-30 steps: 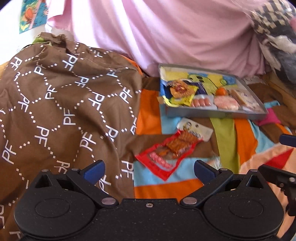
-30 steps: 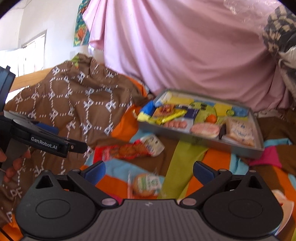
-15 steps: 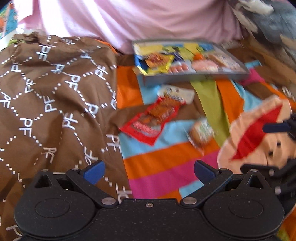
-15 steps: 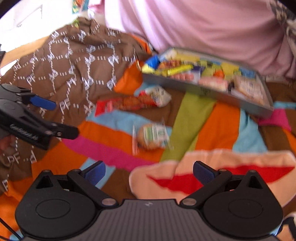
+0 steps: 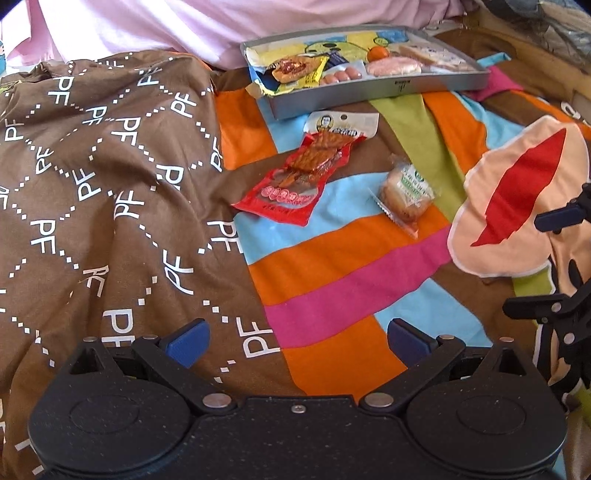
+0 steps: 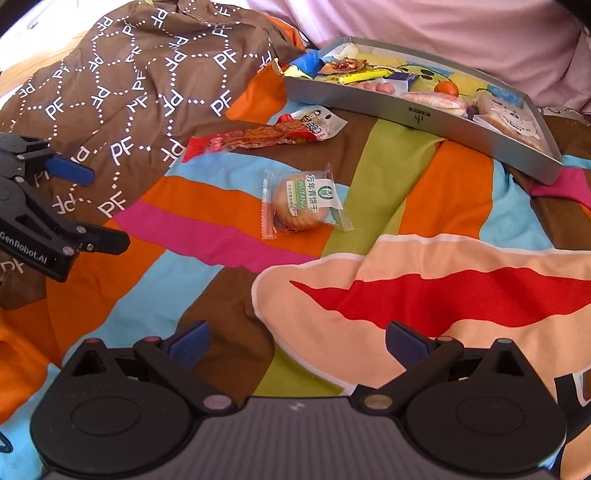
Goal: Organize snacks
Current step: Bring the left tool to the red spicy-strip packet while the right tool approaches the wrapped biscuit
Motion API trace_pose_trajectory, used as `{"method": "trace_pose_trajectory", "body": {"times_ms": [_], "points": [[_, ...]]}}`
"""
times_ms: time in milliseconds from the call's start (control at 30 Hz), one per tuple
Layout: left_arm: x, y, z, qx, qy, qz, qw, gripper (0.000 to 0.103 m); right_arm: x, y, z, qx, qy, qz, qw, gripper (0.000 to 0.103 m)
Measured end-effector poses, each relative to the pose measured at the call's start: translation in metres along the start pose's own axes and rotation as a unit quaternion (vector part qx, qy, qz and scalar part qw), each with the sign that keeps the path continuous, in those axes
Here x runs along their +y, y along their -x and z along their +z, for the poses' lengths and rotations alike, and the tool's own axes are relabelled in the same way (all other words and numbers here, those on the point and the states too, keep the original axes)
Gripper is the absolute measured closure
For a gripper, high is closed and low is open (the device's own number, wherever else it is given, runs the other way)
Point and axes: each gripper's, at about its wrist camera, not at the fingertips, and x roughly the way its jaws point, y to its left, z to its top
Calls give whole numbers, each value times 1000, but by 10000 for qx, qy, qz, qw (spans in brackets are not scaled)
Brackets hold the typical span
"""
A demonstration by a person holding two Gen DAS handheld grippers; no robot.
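A grey tray (image 5: pixel 373 90) (image 6: pixel 417 112) holding several snack packets sits at the far end of the striped bedspread. In front of it lie a red packet of dried strips (image 5: pixel 299 177) (image 6: pixel 258 138) and a clear-wrapped round biscuit (image 5: pixel 404 192) (image 6: pixel 301 201). My left gripper (image 5: pixel 295 341) hangs open above the bedspread, well short of both packets, with nothing between its fingers. My right gripper (image 6: pixel 295 341) is open too, empty, short of the biscuit. Each gripper also shows at the edge of the other's view.
A brown blanket printed with white letters (image 5: pixel 92 184) (image 6: pixel 147 74) is heaped on the left. Pink fabric (image 5: pixel 184 26) (image 6: pixel 443 29) hangs behind the tray. The bedspread (image 5: pixel 332 295) is soft and wrinkled, with a peach and red patch (image 6: pixel 443 295) on the right.
Both grippers have drawn back and tilted down, so the tray looks farther away and more bedspread shows. The biscuit has come into the left view. Both stayed open.
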Motion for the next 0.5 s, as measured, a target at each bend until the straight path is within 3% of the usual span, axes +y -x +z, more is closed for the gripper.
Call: {"method": "trace_pose_trajectory", "body": {"times_ms": [333, 500], "points": [[4, -6, 7, -64, -76, 88, 9999, 1, -6, -12, 11, -209, -160, 9, 9997, 0], [8, -12, 17, -125, -7, 119, 9999, 1, -7, -26, 17, -598, -139, -96, 9981, 0]]}}
